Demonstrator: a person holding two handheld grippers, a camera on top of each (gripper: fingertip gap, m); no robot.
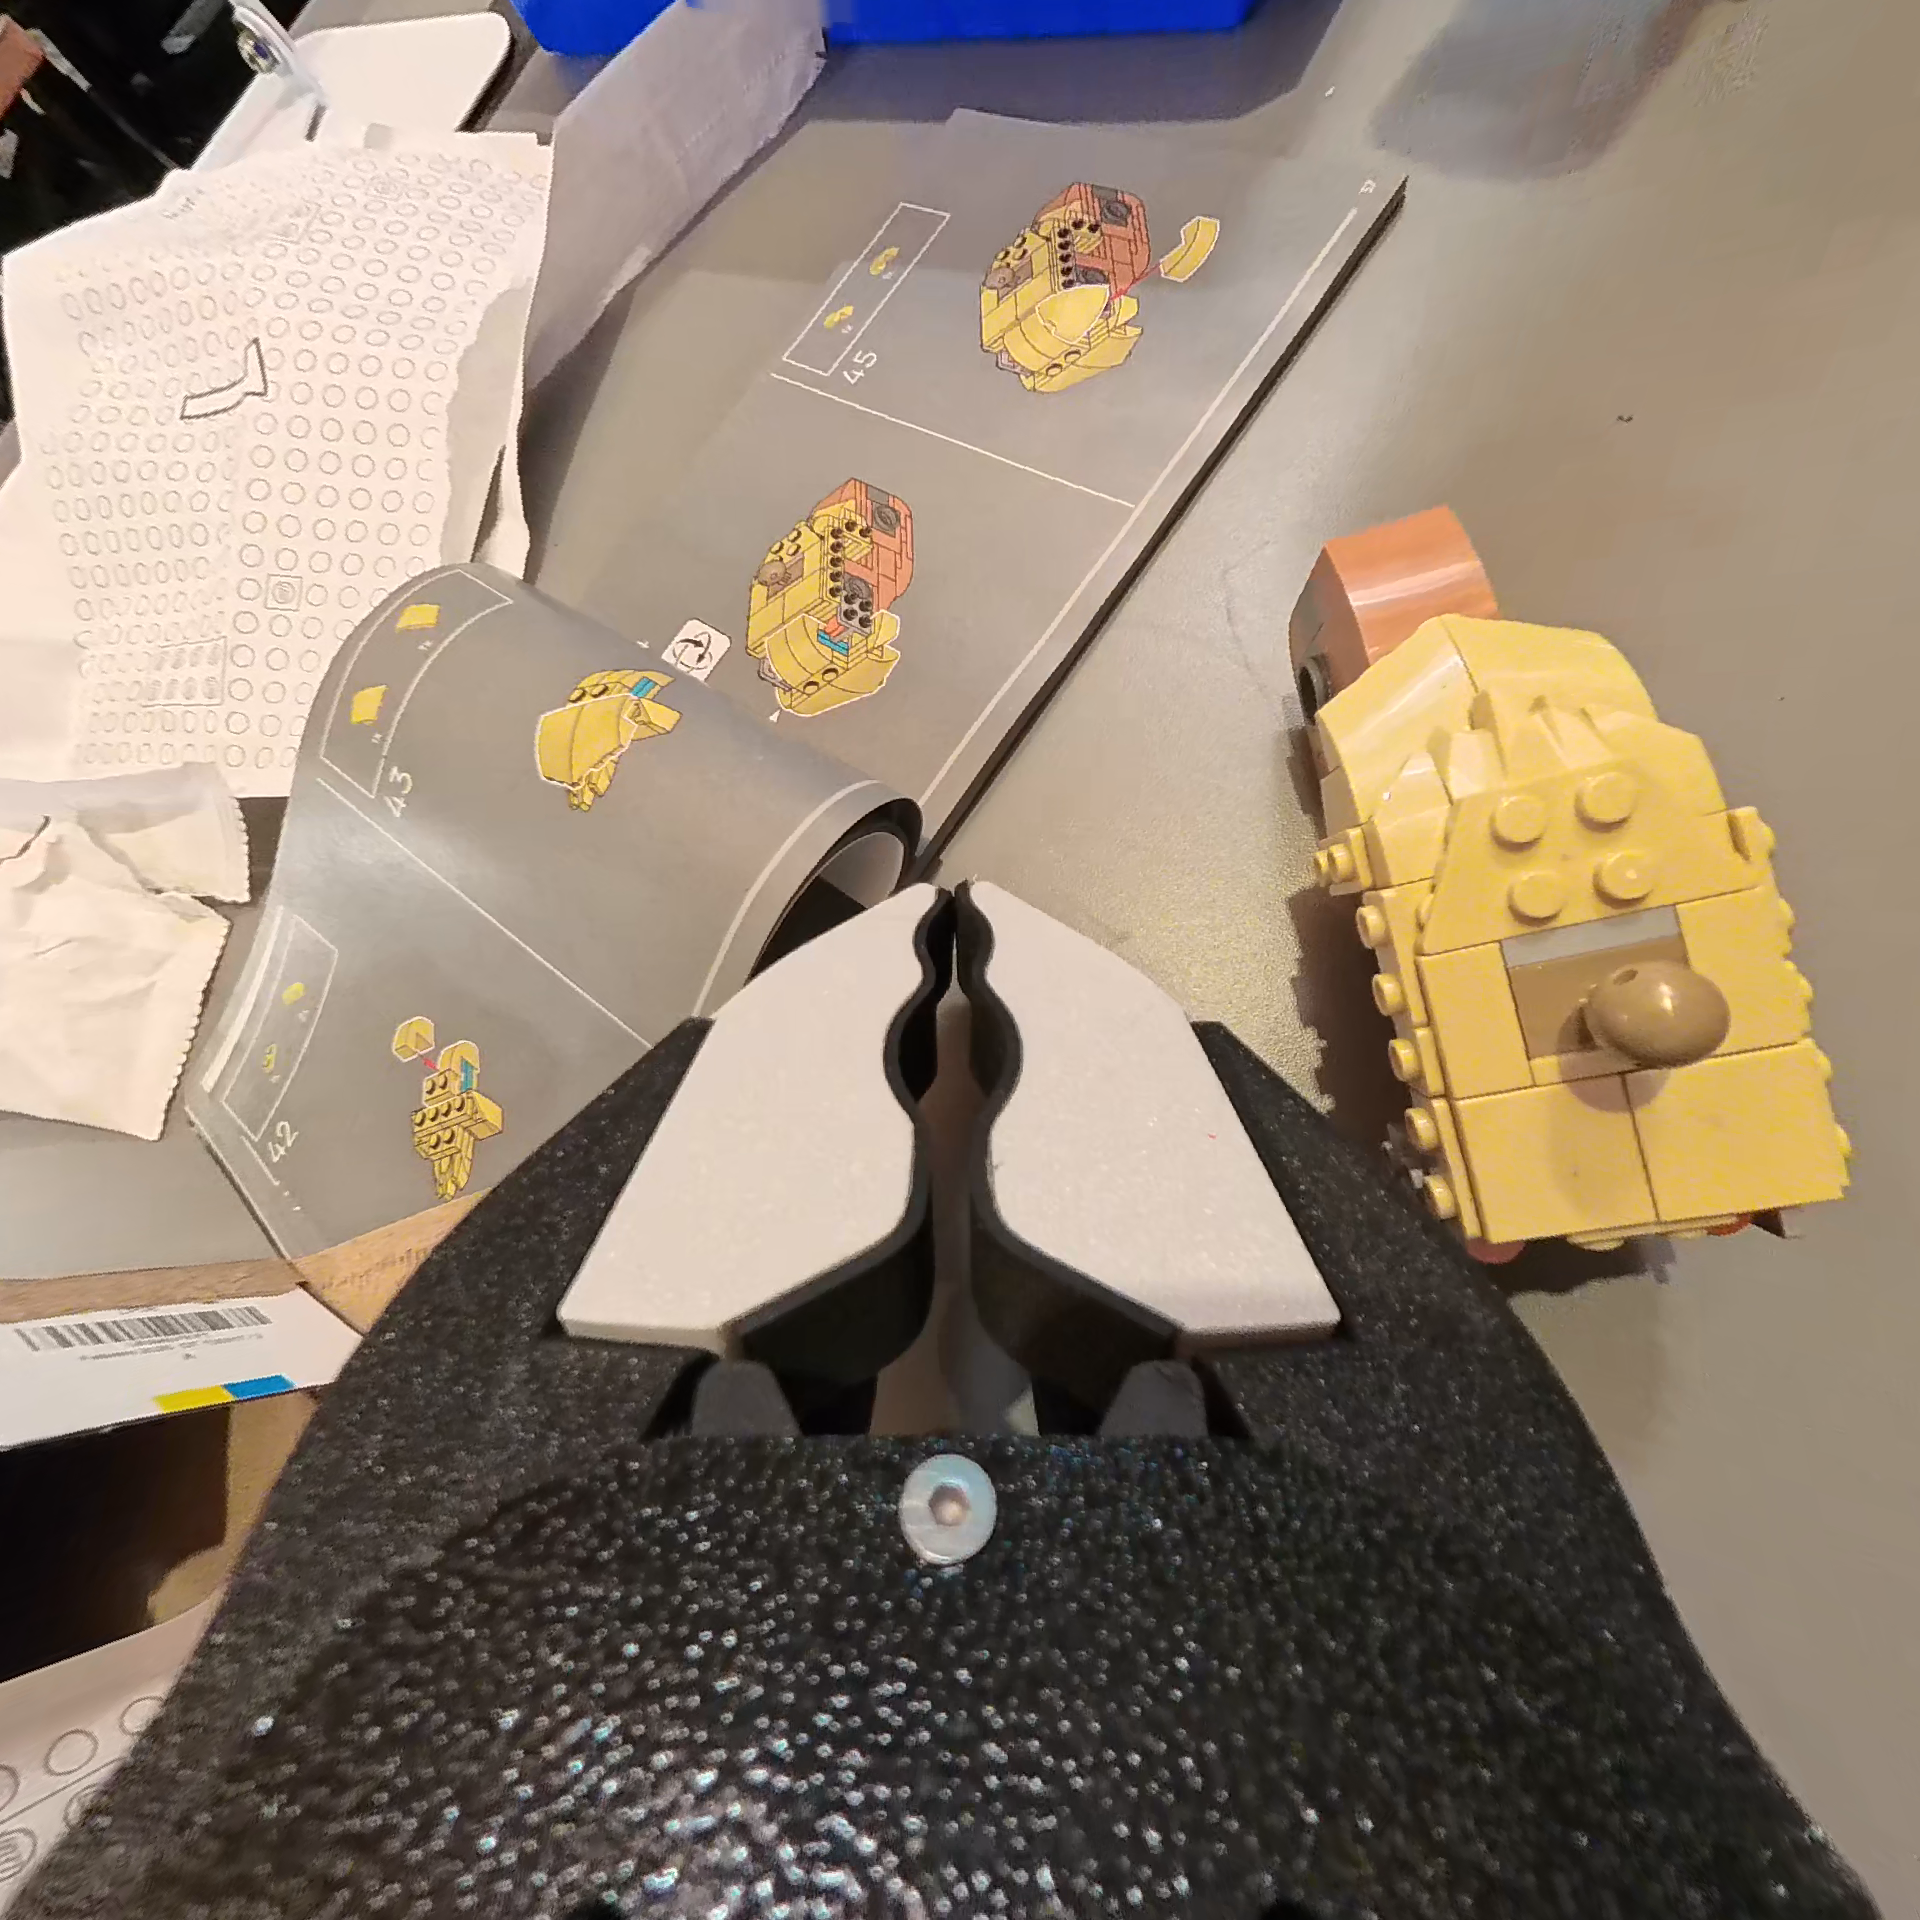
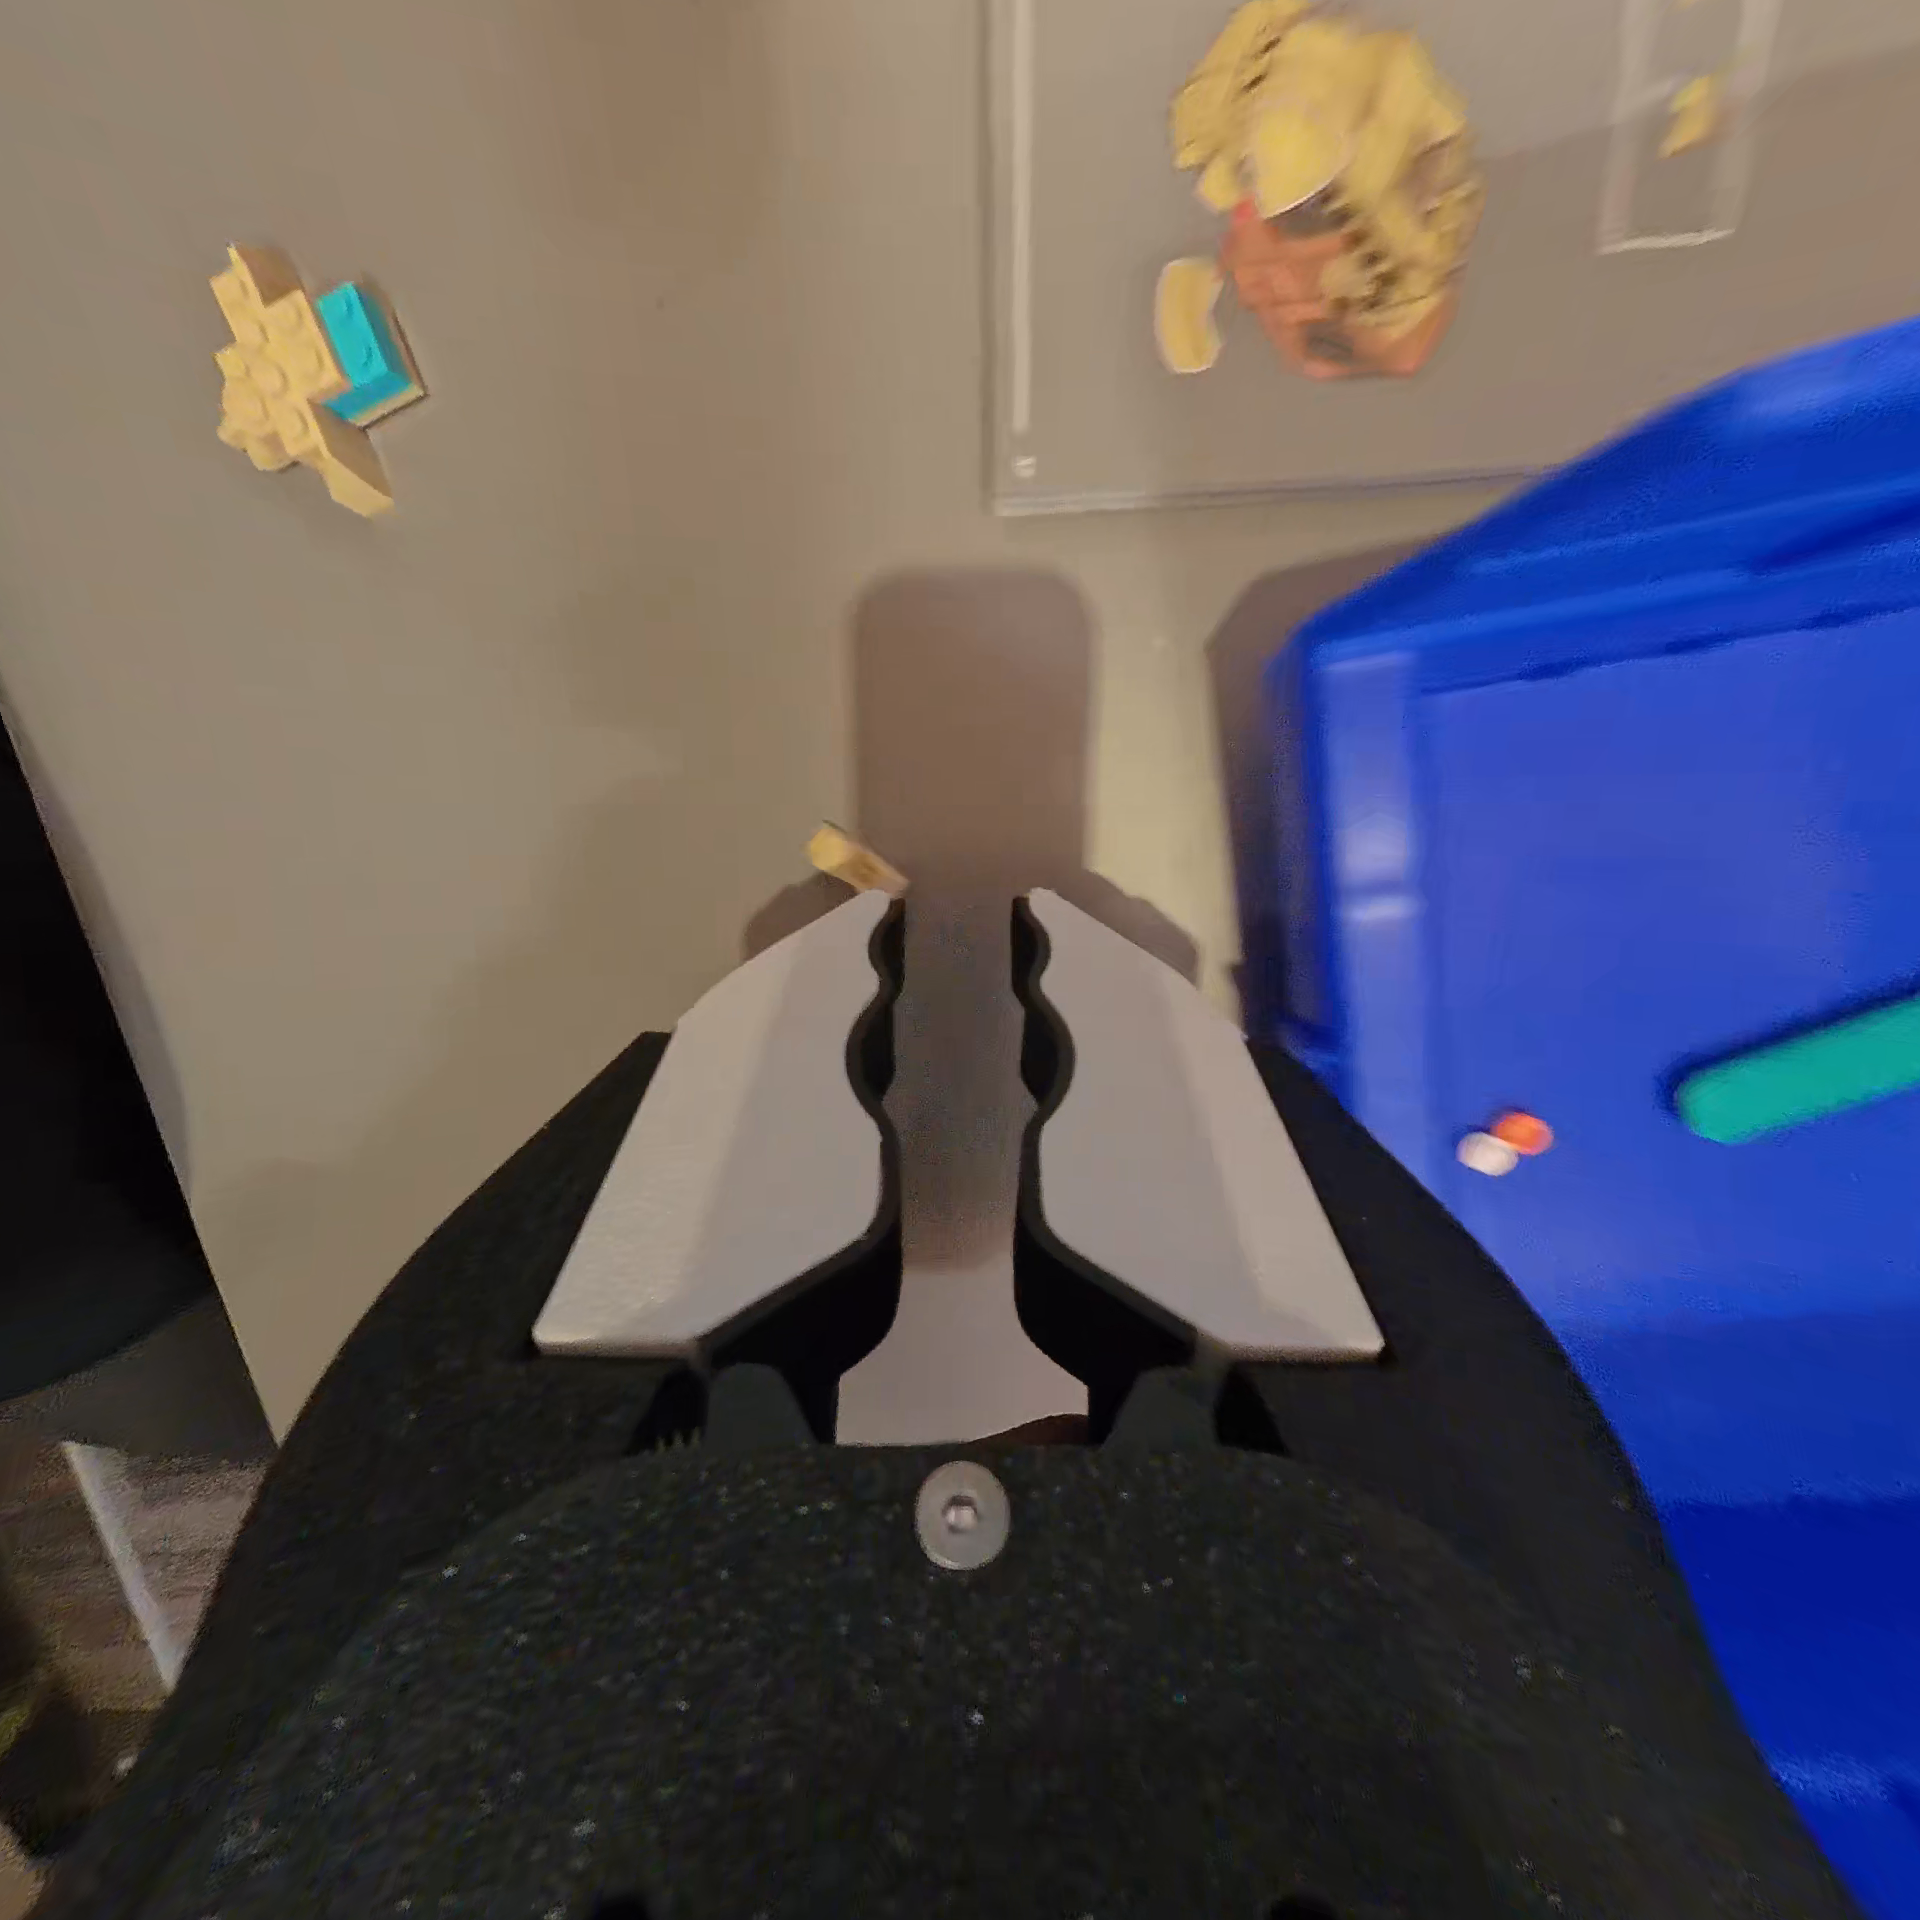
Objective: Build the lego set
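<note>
In the left wrist view my left gripper (image 1: pixel 956 891) is shut, its tips meeting with nothing between them. It hovers over the grey table at the near edge of an open instruction booklet (image 1: pixel 935 468), whose left page curls up. A tan brick model with a brown rear (image 1: pixel 1579 935) stands to its right, apart from it. In the right wrist view my right gripper (image 2: pixel 956 904) is open with nothing between its pads. A small tan piece (image 2: pixel 852 860) sits just beyond its left fingertip, outside the gap. A tan and teal brick cluster (image 2: pixel 307 379) lies far left.
A blue bin (image 2: pixel 1610 935) stands close to the right of my right gripper. The booklet page (image 2: pixel 1351 312) lies beyond it. White perforated paper sheets (image 1: pixel 260 416) and torn paper bags lie left of the booklet. A cardboard box (image 1: pixel 156 1351) sits at the near left. About 25 cm separates my left fingertips from my right.
</note>
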